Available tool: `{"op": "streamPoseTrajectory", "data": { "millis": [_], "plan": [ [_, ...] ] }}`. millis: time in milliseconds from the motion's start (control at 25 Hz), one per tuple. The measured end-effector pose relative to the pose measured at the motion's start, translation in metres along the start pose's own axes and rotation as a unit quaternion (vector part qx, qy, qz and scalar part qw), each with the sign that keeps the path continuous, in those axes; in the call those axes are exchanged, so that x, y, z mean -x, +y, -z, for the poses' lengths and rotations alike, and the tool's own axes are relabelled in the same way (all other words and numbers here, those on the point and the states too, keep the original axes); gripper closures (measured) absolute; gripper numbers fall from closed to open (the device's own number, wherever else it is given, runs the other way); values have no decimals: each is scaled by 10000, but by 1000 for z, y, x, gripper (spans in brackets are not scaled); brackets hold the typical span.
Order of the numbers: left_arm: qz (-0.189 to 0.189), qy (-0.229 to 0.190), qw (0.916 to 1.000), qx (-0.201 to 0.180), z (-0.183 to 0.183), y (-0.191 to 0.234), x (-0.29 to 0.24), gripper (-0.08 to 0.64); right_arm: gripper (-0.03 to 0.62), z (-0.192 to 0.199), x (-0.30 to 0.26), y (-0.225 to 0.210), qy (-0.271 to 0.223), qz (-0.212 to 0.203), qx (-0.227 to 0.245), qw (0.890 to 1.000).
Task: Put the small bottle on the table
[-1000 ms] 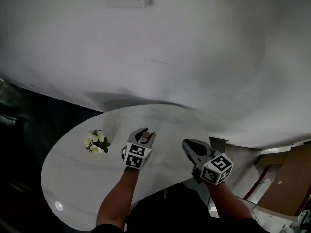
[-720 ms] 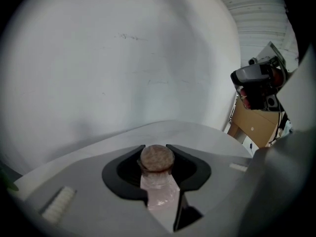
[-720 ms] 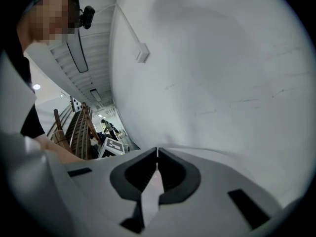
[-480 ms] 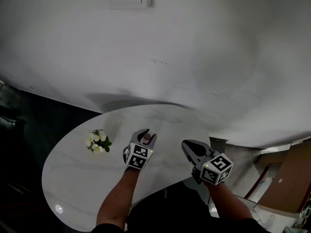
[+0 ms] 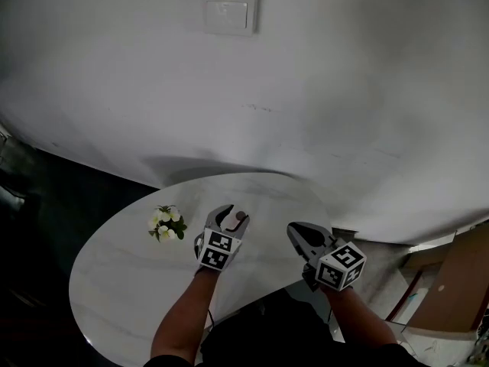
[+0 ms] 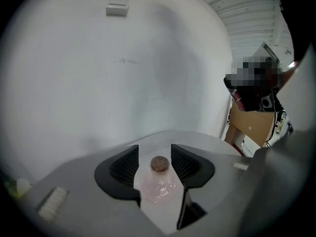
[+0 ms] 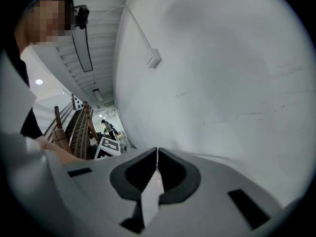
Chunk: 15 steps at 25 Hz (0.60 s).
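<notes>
**Operator:** Where's the bottle, and what are my tongs doing?

**Spotter:** The small bottle (image 6: 158,184) sits upright between the jaws of your left tongs (image 6: 154,151). Those jaws have just been opening and now stand wide, with a gap on each side of the cork (image 6: 159,164), so nothing is pinching it. Its base is hidden behind the tongs, but I judge that it rests on the table (image 5: 130,281). Your right tongs (image 7: 157,154) are closed tip to tip on nothing and hover off to the side near the table's edge.

**Operator:** How will it handle if I have to touch it again?

**Spotter:** Expect it to be light and stiff. It's clear-walled, though I can't tell whether it's glass or plastic. The wall looks smooth, so it may slip under a weak squeeze. Being small and narrow, it could tip from a light knock as you pull the jaws clear. If you take hold again, grip the body just under the shoulder, not the cork, which might pull out.

**Operator:** And around it?

**Spotter:** The table is a pale, glossy, rounded slab, which is hard and probably slick, so the bottle could skate if nudged. A small bunch of flowers (image 5: 167,225) lies to your left, well apart from the bottle. A plain white wall (image 5: 344,90) rises close behind, with a switch plate (image 5: 230,9) high up. The floor beside the table is dark.
</notes>
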<state>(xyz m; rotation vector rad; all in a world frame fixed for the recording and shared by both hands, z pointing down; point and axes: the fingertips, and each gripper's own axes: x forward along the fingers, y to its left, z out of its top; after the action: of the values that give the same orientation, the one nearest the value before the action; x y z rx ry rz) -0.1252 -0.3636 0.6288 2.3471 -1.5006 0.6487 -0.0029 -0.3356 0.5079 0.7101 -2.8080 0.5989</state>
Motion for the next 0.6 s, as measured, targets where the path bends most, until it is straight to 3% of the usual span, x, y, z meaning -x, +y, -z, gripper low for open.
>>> {"op": "streamPoseTrajectory", "data": {
  "millis": [160, 320, 520, 600],
  "plan": [
    [63, -531, 9984, 194, -27, -2, 32, 356, 581, -13, 6, 13, -126, 103, 117, 9998],
    [380, -696, 9968, 124, -42, -17, 63, 354, 581, -26, 16, 22, -283, 199, 247, 9991],
    [244, -1044, 9932, 453, -64, -16, 101, 359, 581, -41, 29, 20, -441, 195, 357, 9982],
    [147, -1136, 9925, 418, -74, -16, 111, 359, 582, -46, 33, 16, -522, 128, 387, 9978]
  ]
}}
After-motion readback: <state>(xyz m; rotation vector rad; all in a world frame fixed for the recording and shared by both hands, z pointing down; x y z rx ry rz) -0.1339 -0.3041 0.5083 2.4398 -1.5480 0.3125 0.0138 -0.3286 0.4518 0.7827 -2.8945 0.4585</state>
